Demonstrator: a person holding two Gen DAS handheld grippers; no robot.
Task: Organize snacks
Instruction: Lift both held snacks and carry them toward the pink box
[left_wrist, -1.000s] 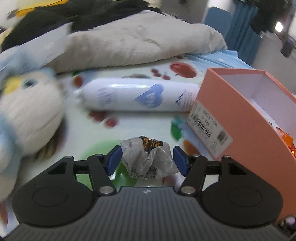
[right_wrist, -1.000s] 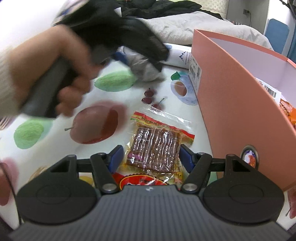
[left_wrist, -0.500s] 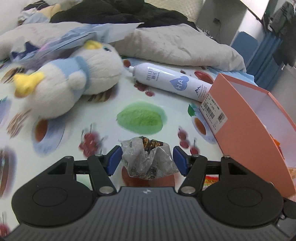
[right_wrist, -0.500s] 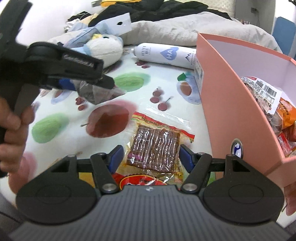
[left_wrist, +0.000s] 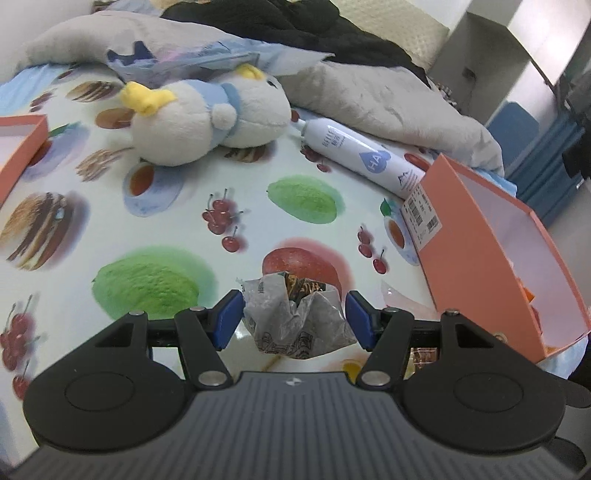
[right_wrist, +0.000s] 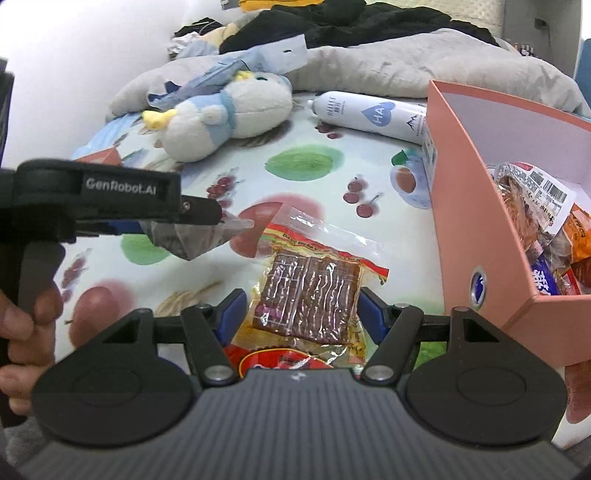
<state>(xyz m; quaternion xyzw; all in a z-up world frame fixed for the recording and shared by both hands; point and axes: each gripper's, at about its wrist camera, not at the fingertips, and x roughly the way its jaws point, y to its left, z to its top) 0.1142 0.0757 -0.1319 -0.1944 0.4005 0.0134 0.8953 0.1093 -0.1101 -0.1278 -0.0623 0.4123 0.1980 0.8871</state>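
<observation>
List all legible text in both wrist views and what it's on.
"GenRobot.AI": side of the black left gripper.
"HA" in a blue heart: white cylindrical spray bottle; its smaller print is too small to read.
White barcode sticker on the salmon-pink cardboard box: too small to read.
Barcode label on a snack pack inside the box: blurred.
Crumpled silver wrapper: print unreadable.

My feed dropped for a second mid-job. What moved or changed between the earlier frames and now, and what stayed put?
The left gripper swung away from the pink box, back over the fruit-print sheet, carrying its crumpled silver wrapper. The right gripper lifted slightly with the brown snack packet, bringing the box's contents into view. Unchanged: both grips, nothing released; the plush toy, white bottle and box stayed put.
</observation>
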